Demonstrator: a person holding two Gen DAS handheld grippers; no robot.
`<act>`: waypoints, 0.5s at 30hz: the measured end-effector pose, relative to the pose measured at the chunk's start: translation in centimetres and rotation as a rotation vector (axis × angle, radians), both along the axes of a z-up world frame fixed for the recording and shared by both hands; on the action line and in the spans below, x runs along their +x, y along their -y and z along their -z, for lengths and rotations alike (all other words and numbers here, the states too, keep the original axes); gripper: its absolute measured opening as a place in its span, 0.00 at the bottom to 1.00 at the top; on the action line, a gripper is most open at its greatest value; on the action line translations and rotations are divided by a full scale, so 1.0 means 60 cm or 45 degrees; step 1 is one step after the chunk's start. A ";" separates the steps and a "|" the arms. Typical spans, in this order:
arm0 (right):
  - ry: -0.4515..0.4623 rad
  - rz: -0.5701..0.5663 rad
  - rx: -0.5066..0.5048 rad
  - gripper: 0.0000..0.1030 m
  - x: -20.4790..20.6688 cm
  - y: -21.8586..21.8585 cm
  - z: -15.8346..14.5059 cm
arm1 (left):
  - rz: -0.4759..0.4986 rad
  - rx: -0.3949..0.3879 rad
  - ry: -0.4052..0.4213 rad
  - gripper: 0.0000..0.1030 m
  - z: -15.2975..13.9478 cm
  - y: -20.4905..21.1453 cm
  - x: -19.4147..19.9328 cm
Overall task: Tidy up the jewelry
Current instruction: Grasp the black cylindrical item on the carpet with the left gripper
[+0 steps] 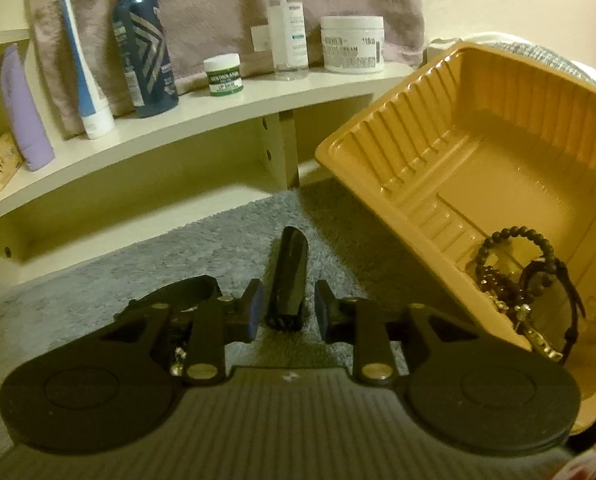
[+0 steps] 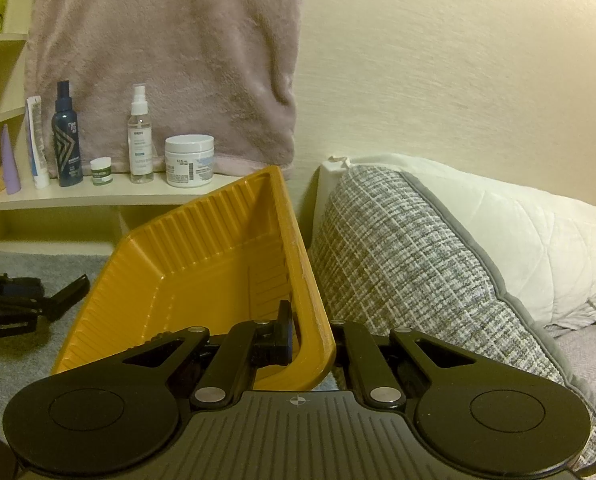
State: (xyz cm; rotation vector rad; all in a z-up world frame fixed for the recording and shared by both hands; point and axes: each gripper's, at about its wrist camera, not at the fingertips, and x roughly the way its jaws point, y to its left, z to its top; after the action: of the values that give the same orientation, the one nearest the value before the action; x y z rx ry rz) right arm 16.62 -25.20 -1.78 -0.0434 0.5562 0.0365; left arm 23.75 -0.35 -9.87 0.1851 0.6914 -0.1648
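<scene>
A tan ribbed plastic tray (image 1: 430, 120) is tilted up on its side; in the right wrist view it looks orange (image 2: 202, 264). Beaded bracelets (image 1: 514, 256) and a dark watch (image 1: 554, 292) lie heaped in its low corner. My right gripper (image 2: 310, 332) is shut on the tray's rim, one finger inside and one outside. My left gripper (image 1: 288, 310) is open, and a black cylinder (image 1: 288, 280) lies on the grey carpet between its fingers. The left gripper also shows at the left edge of the right wrist view (image 2: 14, 300).
A cream shelf (image 1: 202, 120) ahead holds a blue spray bottle (image 1: 144, 52), a clear spray bottle (image 1: 286, 24), a white jar (image 1: 352, 44), a small green jar (image 1: 223, 76) and tubes. A pink towel (image 2: 170, 60) hangs behind. A grey woven cushion (image 2: 410, 272) lies right of the tray.
</scene>
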 end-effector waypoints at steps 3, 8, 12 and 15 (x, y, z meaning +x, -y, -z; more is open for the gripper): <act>0.000 0.000 0.000 0.06 0.000 0.000 0.000 | 0.001 0.011 -0.007 0.24 0.009 0.003 0.007; 0.000 0.000 0.000 0.06 0.000 -0.001 0.000 | -0.007 0.014 -0.022 0.24 0.020 0.000 0.016; -0.001 0.001 0.001 0.06 0.000 -0.001 0.000 | -0.001 0.015 -0.028 0.20 0.020 0.000 0.018; -0.001 0.001 0.000 0.06 -0.001 -0.001 0.001 | 0.008 0.014 -0.030 0.19 0.016 0.000 0.015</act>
State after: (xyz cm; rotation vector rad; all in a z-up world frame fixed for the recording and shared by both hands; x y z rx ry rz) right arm 16.58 -25.14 -1.83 -0.0430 0.5568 0.0362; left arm 24.64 -0.36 -10.84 0.1962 0.7150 -0.1693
